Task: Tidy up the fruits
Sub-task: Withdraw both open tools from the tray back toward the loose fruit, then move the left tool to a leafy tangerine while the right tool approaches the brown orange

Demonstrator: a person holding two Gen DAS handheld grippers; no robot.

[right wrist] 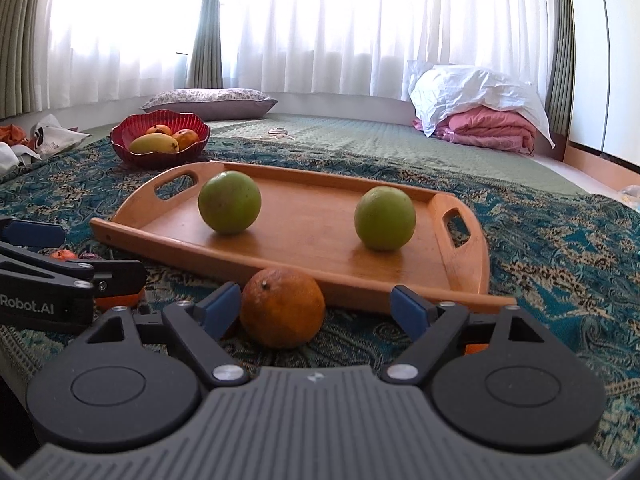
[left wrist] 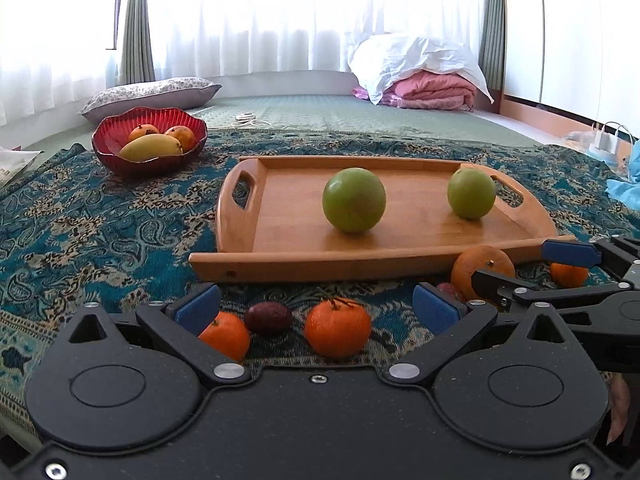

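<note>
With both of my grippers held low over the patterned blue cloth (left wrist: 100,232), I have the loose fruit in front of me before anything is lifted. My left gripper (left wrist: 316,308) stands wide and empty, its blue pads framing a small orange tangerine (left wrist: 338,332), a dark plum-like fruit (left wrist: 268,317) and a second tangerine (left wrist: 225,335) tucked against the left pad. My right gripper (right wrist: 316,308) is likewise spread wide and holds nothing; a larger, dull-skinned orange (right wrist: 282,307) sits between its fingers, close to the left pad, touching the front rail of the wooden tray (right wrist: 304,276), which I judge puts it first in line for a grasp. Its rind looks rough and slightly mottled, with a stem dimple on top. Beyond it, two round green fruits (right wrist: 229,203) (right wrist: 385,218) rest well apart on the tray floor, apparently sorted there by kind. Farther back, a red scalloped bowl (left wrist: 120,160) holds mangoes (left wrist: 151,148), yellow and orange-blushed. At the far edge lie a floral pillow (left wrist: 152,94) and folded pink bedding (right wrist: 492,130) beneath bright white curtains (left wrist: 280,16).
</note>
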